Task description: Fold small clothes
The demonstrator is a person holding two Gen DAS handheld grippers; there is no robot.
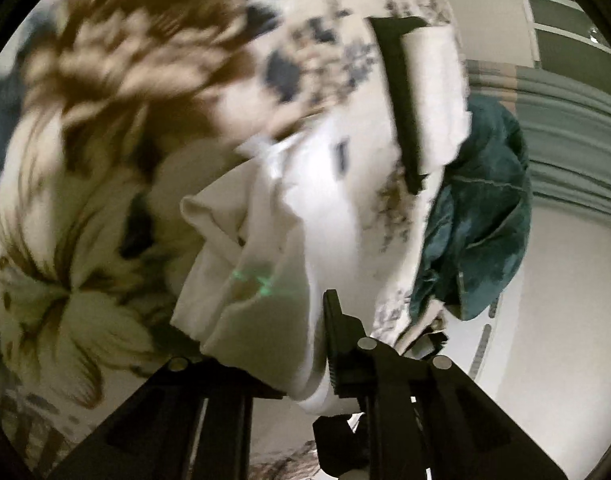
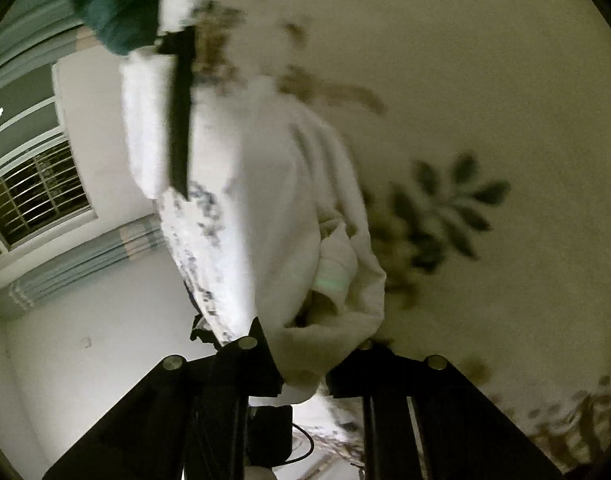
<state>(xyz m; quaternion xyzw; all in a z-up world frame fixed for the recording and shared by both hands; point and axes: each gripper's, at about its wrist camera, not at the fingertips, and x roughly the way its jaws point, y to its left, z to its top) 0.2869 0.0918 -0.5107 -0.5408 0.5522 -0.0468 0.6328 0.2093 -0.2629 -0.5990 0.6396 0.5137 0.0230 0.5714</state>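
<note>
A small white garment hangs stretched between my two grippers above a floral bedsheet. My left gripper is shut on one end of it; the cloth bunches between the fingers. In the left wrist view the other gripper's finger shows far off, clamped on the garment's other end. My right gripper is shut on the white garment, and the left gripper's finger shows at the far end. Both views are blurred by motion.
A dark teal cloth lies heaped at the sheet's edge, also in the right wrist view. Striped grey curtains, a white wall and a barred window lie beyond. The floral sheet fills the right.
</note>
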